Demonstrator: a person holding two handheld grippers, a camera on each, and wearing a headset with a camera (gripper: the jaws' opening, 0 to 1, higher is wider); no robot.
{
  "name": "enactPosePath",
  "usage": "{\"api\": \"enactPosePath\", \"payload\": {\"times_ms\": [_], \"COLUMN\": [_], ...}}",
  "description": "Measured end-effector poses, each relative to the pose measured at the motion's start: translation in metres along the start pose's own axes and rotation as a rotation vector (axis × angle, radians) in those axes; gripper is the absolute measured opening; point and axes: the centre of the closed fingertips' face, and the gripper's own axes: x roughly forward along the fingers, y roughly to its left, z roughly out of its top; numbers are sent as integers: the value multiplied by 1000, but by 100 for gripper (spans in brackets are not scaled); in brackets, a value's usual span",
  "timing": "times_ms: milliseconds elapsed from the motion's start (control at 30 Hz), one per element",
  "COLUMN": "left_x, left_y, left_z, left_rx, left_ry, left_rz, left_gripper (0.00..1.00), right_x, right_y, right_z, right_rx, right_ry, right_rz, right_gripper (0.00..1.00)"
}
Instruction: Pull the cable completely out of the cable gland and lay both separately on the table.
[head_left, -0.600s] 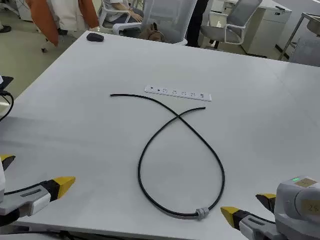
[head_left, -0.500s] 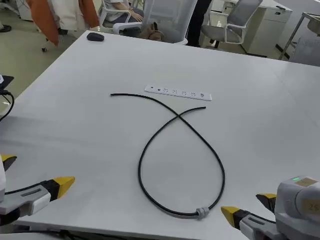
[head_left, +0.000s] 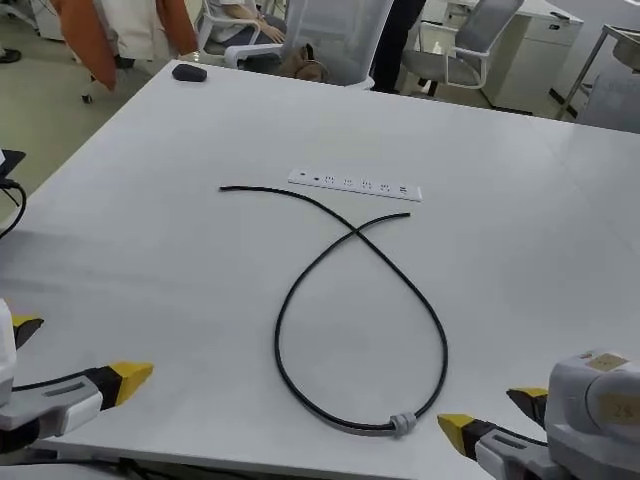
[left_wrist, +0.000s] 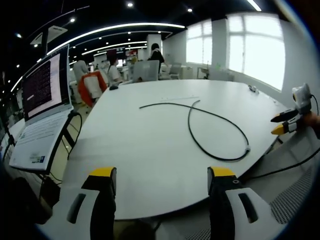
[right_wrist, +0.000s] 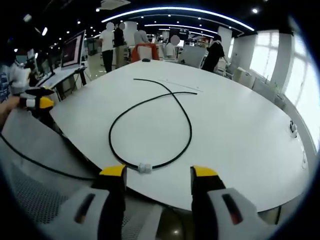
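A black cable (head_left: 362, 238) lies on the white table (head_left: 520, 220) in a loop that crosses over itself, with both ends pointing toward the far side. A small grey cable gland (head_left: 402, 424) sits on the cable at the near end of the loop. My left gripper (head_left: 78, 350) is open at the near left table edge, well away from the cable. My right gripper (head_left: 490, 412) hangs open just right of the gland without touching it. In the right gripper view the gland (right_wrist: 144, 168) lies just beyond my open jaws. The left gripper view has the cable (left_wrist: 215, 117) and gland (left_wrist: 247, 148) far off.
A white power strip (head_left: 355, 186) lies past the cable's crossing. A dark mouse (head_left: 188, 72) rests at the far left corner. Office chairs (head_left: 340, 40) and people stand beyond the table. A laptop (left_wrist: 45, 110) stands off the table's left side.
My left gripper has sunk slightly toward the near edge. The right gripper has barely shifted. Cable and gland lie as before.
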Motion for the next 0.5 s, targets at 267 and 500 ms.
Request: {"api": "enactPosePath", "payload": {"times_ms": [267,500], "left_x": [1,1], "left_y": [-2,-3], "left_z": [-3,-5], "left_rx": [8,11], "left_ry": [21,32], "left_rz": [-10,-16], "left_gripper": [80,77], "right_x": [0,0], "right_y": [1,0], "right_z": [0,0], "right_rx": [1,0], "right_ry": [3,2], "right_rz": [4,2], "right_gripper": [52,51]}}
